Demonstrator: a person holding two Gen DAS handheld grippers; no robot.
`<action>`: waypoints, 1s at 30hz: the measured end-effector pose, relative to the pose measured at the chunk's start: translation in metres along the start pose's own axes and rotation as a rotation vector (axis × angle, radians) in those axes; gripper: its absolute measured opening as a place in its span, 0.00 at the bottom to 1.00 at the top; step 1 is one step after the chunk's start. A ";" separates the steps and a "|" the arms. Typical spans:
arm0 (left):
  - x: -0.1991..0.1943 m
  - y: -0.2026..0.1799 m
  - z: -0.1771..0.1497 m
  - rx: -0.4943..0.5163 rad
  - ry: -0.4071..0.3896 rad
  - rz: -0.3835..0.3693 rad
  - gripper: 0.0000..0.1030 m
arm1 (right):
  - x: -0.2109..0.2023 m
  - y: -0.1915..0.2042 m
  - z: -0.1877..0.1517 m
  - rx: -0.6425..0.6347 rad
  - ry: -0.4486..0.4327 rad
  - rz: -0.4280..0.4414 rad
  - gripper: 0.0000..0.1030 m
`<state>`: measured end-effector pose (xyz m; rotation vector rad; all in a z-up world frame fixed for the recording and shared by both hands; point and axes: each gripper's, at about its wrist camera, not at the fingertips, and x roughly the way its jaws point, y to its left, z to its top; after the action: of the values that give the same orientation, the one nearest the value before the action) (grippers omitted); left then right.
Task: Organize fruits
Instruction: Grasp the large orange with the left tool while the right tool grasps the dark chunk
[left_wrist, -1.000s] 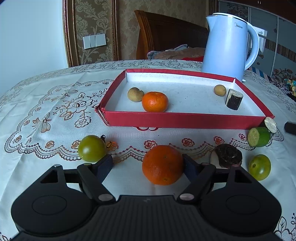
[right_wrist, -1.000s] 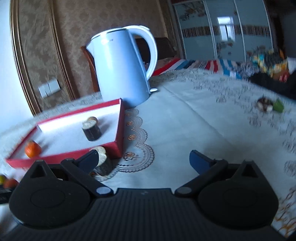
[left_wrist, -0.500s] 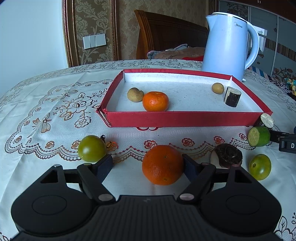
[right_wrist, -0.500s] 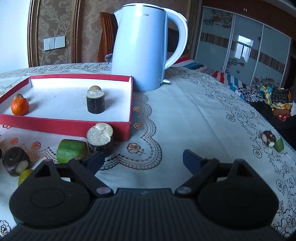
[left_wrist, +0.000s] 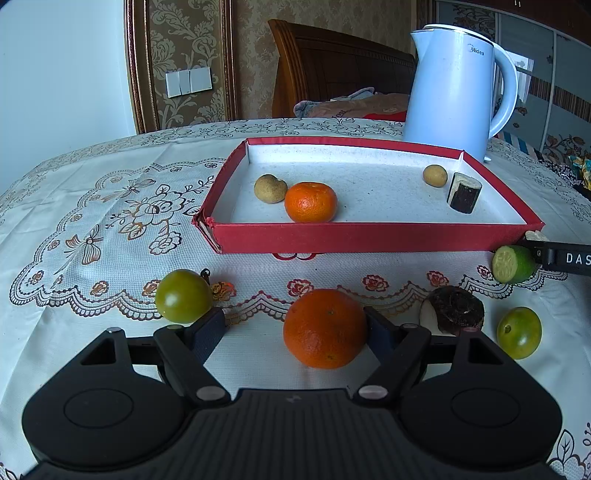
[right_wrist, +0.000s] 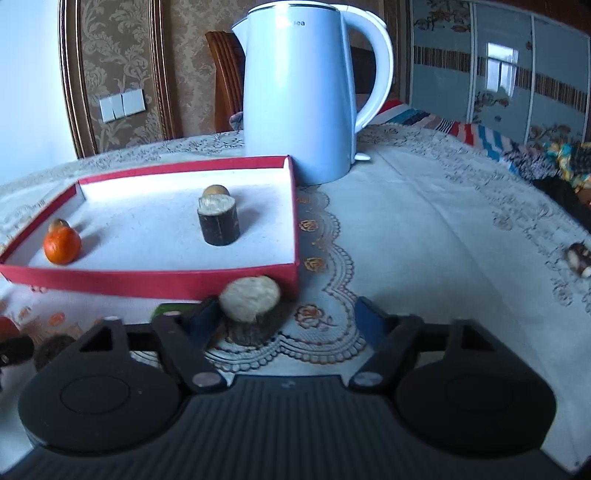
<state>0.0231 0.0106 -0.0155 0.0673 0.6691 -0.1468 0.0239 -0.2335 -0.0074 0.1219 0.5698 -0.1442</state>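
Left gripper (left_wrist: 295, 328) released, big orange (left_wrist: 325, 328) between its fingers on tablecloth (left_wrist: 92, 229), near red tray (left_wrist: 369, 236). Right gripper (right_wrist: 284, 314) jaws just closing, not clenched, cut stump piece (right_wrist: 249, 306) beside its left finger. Kettle (left_wrist: 454, 92) reads "Midea".

A: Where does the tray (left_wrist: 369, 236) sit?

B: On the tabletop (left_wrist: 92, 236), directly before the kettle (left_wrist: 454, 88).

A: Contents of the tray?

B: A mandarin (left_wrist: 311, 202) with a longan (left_wrist: 270, 188) behind it at the left; a cane stub (left_wrist: 464, 192) with a second longan (left_wrist: 435, 175) behind it at the right.

A: Outside the tray?

B: Before its front wall, left to right: a tomato (left_wrist: 183, 295), an orange (left_wrist: 325, 328), a taro (left_wrist: 456, 310), another tomato (left_wrist: 519, 333). A second stub (right_wrist: 251, 308) stands touching or just beside the tray's right front corner.
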 end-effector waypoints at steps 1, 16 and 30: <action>0.000 0.000 0.000 0.000 0.000 0.000 0.78 | 0.000 -0.002 0.000 0.012 0.001 0.019 0.58; 0.000 0.000 0.000 0.000 -0.002 0.000 0.78 | -0.013 -0.009 -0.007 0.072 -0.060 0.067 0.30; -0.001 0.000 0.001 0.005 -0.007 -0.007 0.73 | -0.017 -0.010 -0.009 0.081 -0.100 0.033 0.30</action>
<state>0.0229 0.0103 -0.0145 0.0695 0.6617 -0.1558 0.0032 -0.2405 -0.0058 0.2013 0.4622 -0.1403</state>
